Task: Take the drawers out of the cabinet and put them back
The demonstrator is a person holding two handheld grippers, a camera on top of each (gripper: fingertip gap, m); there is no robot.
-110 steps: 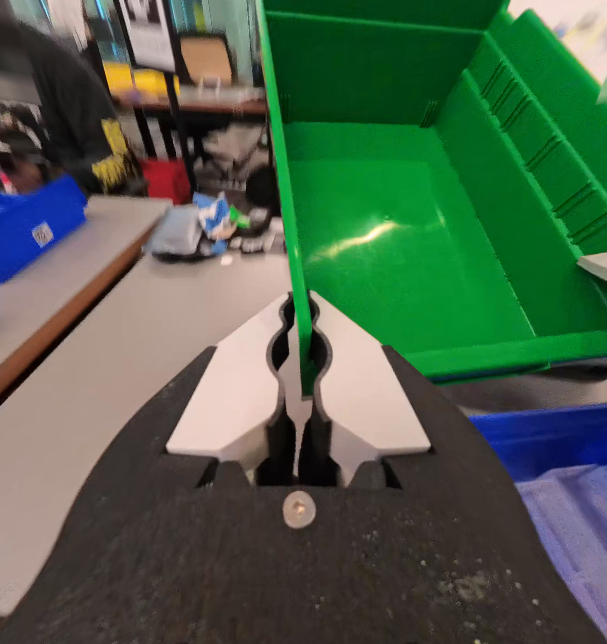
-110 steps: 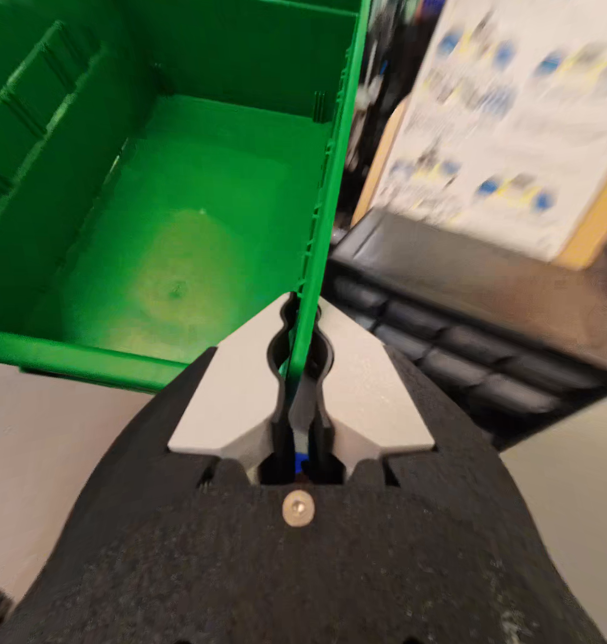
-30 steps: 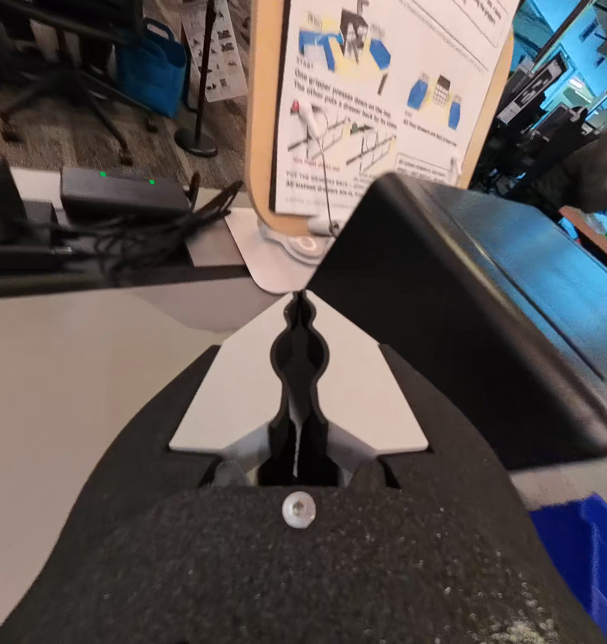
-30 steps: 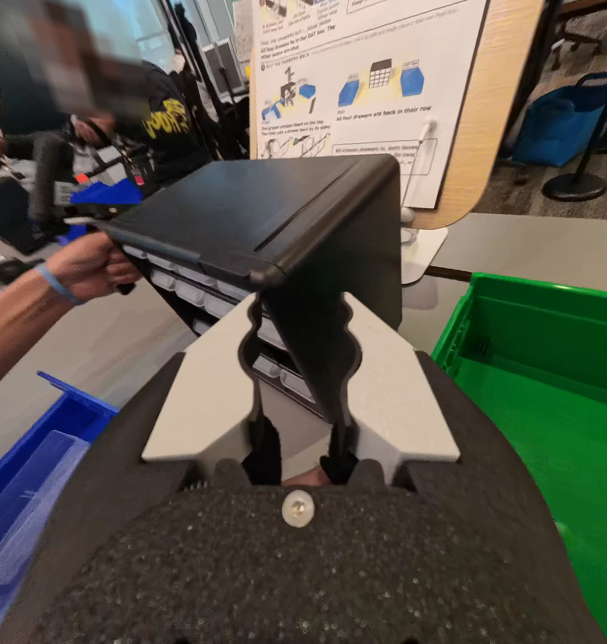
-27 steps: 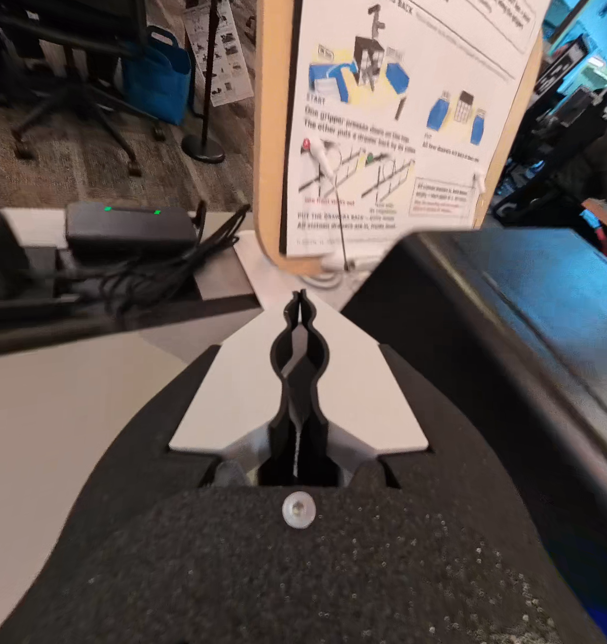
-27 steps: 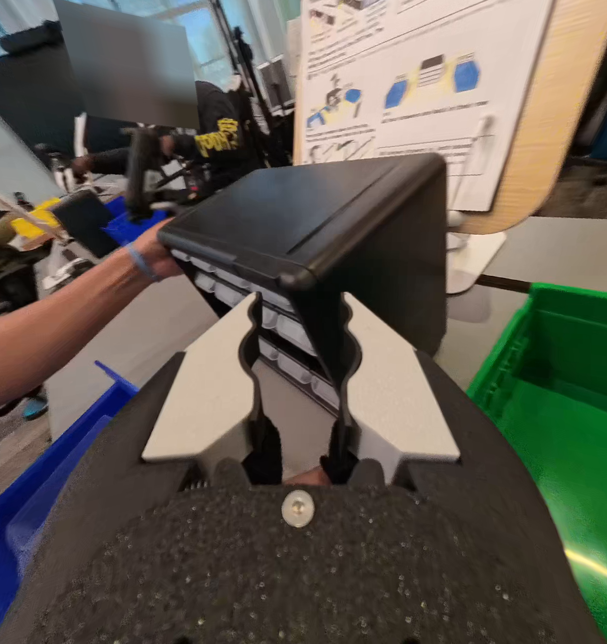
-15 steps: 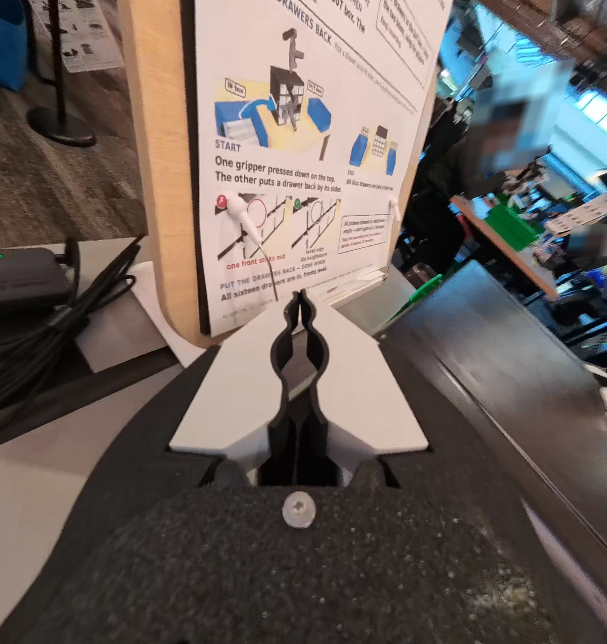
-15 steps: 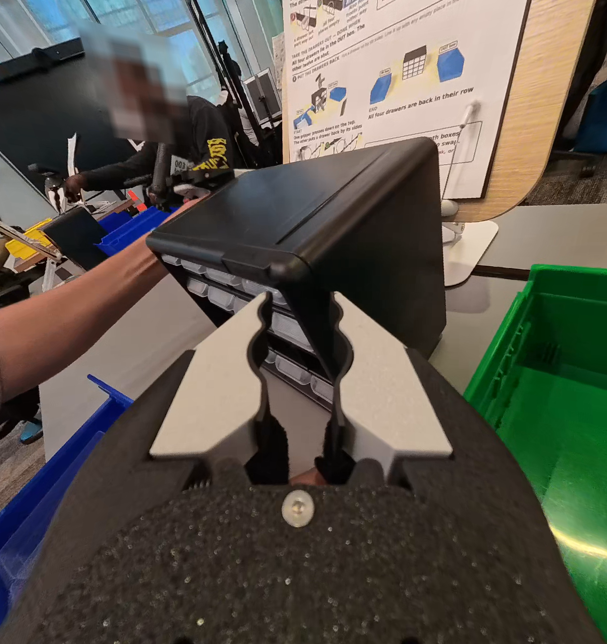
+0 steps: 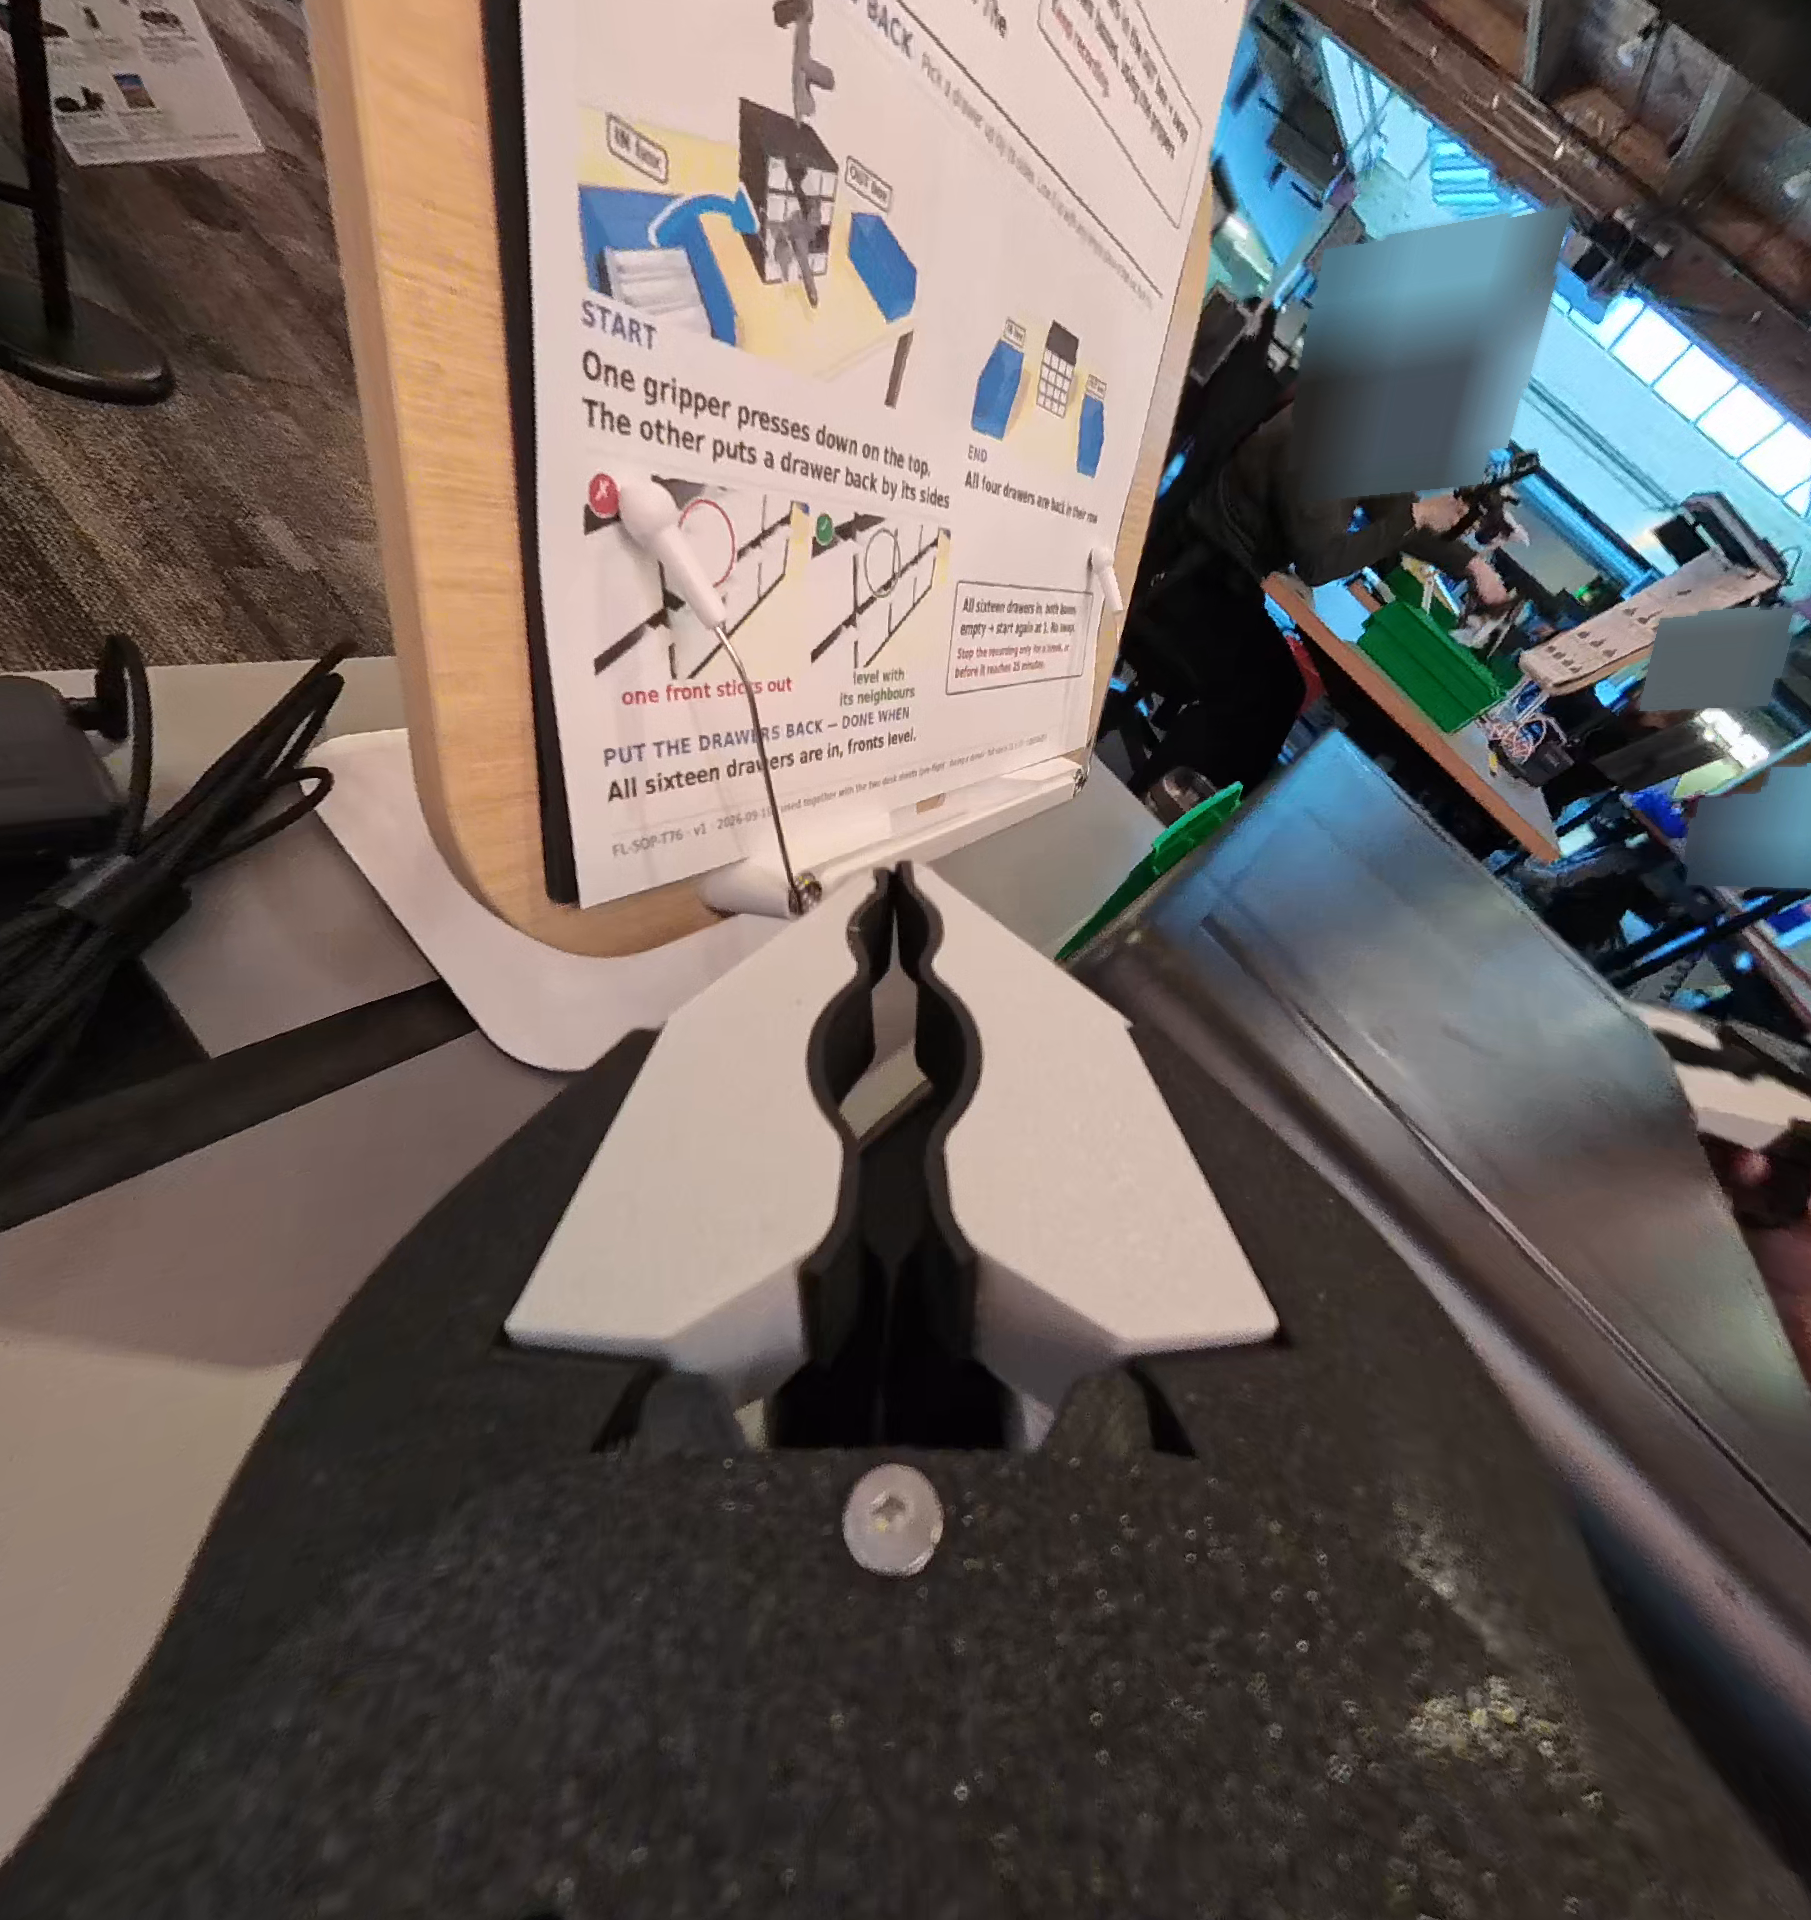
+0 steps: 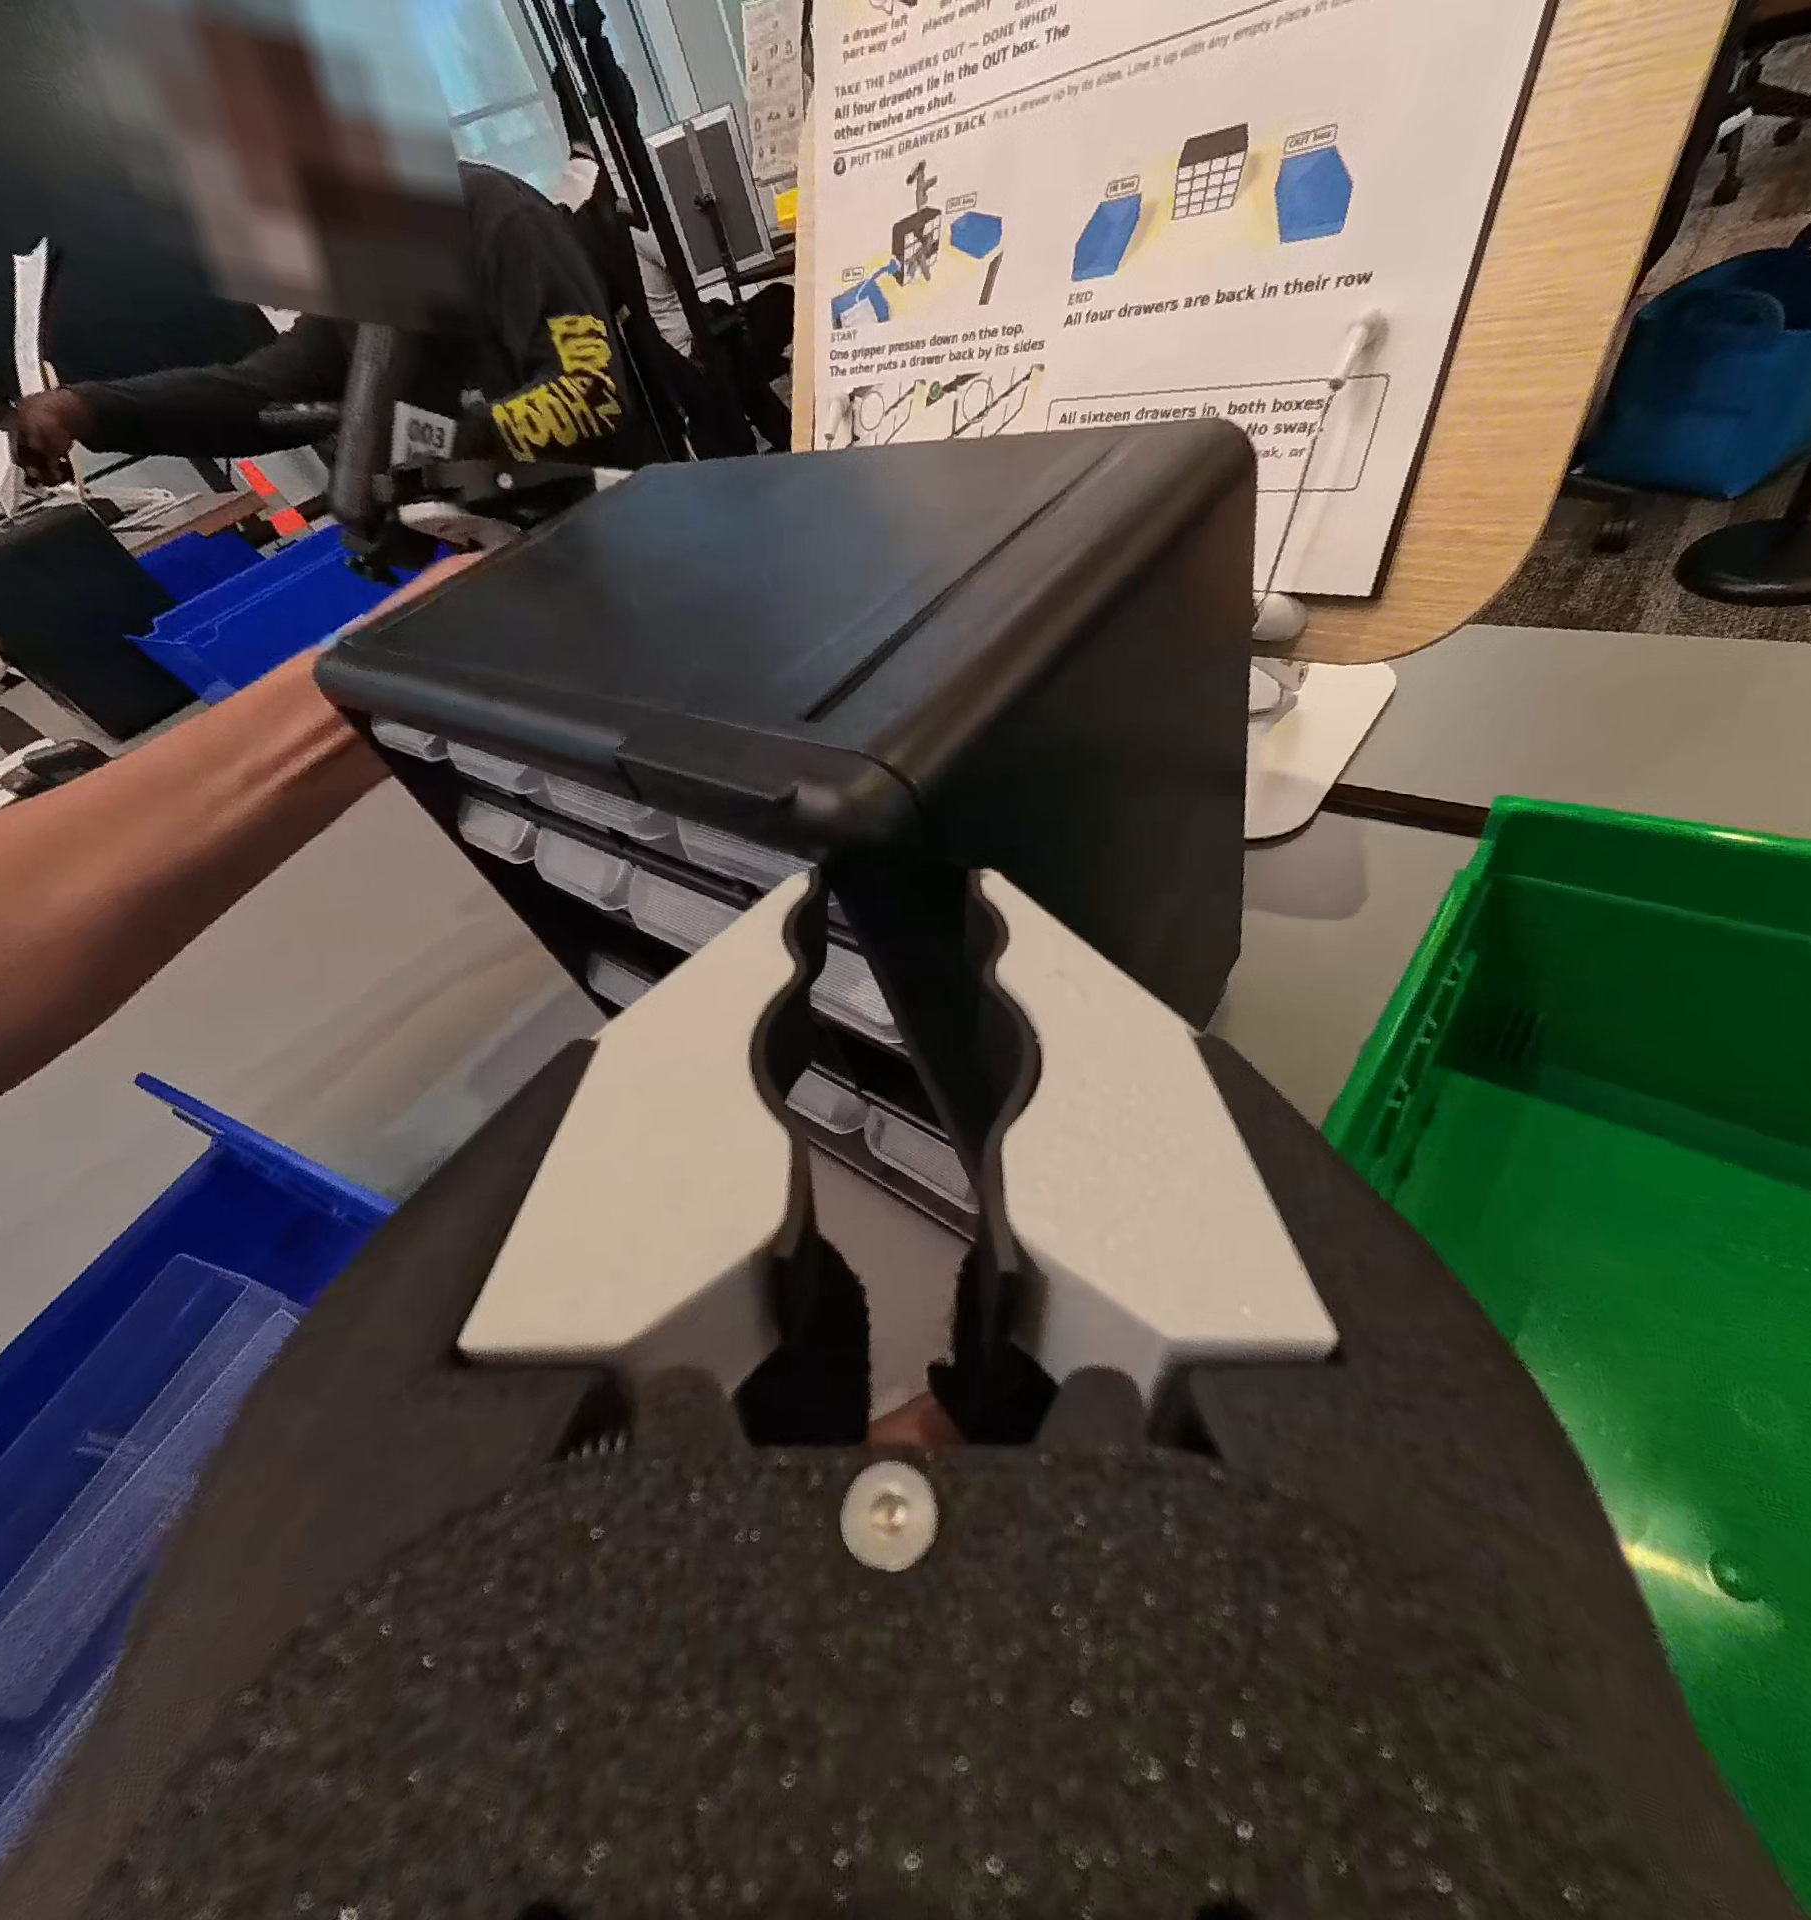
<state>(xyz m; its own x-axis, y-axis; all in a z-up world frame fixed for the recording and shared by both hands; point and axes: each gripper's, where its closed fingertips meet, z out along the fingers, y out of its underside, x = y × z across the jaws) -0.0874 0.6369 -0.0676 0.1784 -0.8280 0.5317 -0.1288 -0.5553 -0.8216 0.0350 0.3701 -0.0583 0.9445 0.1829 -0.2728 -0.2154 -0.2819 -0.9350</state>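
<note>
Left tool (image 9: 893,894): closed, tips together, holding nothing; it sits beside the cabinet's top edge, pointing at the instruction board (image 9: 776,416).
Right tool (image 10: 896,914): parted a little, empty, aimed at the cabinet's front corner.
Cabinet (image 10: 776,623): black, on the grey surface (image 10: 361,987), between the blue bin (image 10: 101,1403) and the green bin (image 10: 1659,1143).
Drawers (image 10: 579,862): clear fronts seated in their rows.
Forearm (image 10: 101,883): reaches behind the cabinet's left side.

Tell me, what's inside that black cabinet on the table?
The black cabinet holds rows of small pale drawers, fronts showing. The right gripper covers the lower ones, and what the drawers contain cannot be seen.
</note>
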